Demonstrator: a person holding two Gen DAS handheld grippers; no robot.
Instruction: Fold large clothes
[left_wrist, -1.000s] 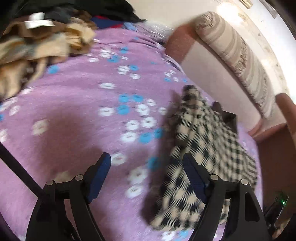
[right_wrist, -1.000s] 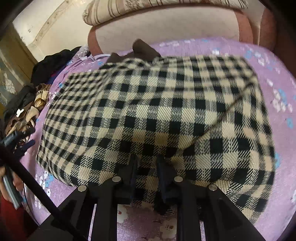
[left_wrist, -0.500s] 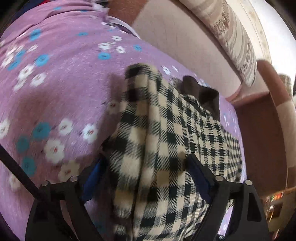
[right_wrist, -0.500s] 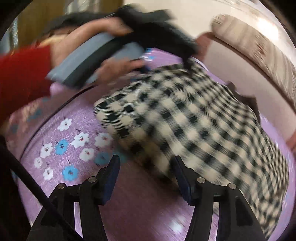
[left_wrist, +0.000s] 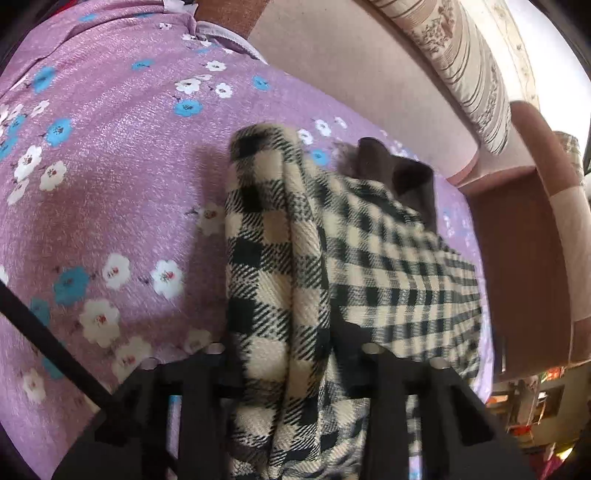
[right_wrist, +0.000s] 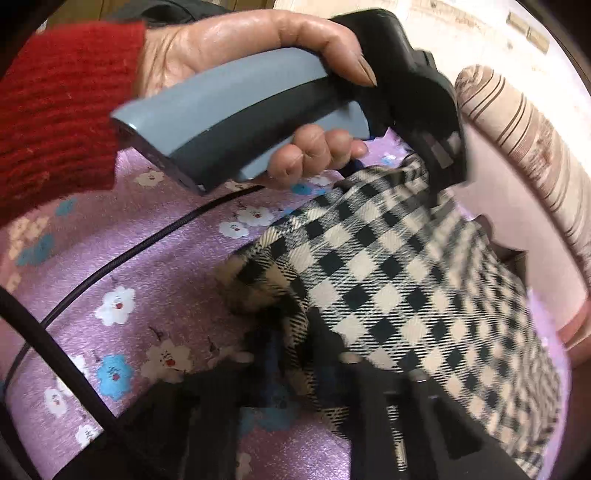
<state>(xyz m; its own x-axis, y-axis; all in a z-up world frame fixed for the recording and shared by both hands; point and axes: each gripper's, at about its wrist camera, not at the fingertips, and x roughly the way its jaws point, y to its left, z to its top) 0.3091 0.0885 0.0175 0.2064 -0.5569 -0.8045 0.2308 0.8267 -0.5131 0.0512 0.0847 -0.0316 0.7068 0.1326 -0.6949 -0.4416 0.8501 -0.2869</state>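
Note:
A cream-and-black checked garment lies folded on a purple flowered bedspread, with a dark brown collar sticking out at its far end. My left gripper has a thick folded edge of it between its fingers, and the jaws are closing and pressing on the cloth. In the right wrist view, my right gripper is shut on a near corner of the checked garment. A hand in a red sleeve holds the left gripper at the garment's far edge.
A pink padded backrest with a striped bolster runs along the far side of the bed. A brown armrest stands at the right. A black cable trails across the bedspread.
The left gripper came over from the open bedspread to the garment's folded edge and closed on it. The right gripper let go of the front edge, swung left, opened, then shut on a corner.

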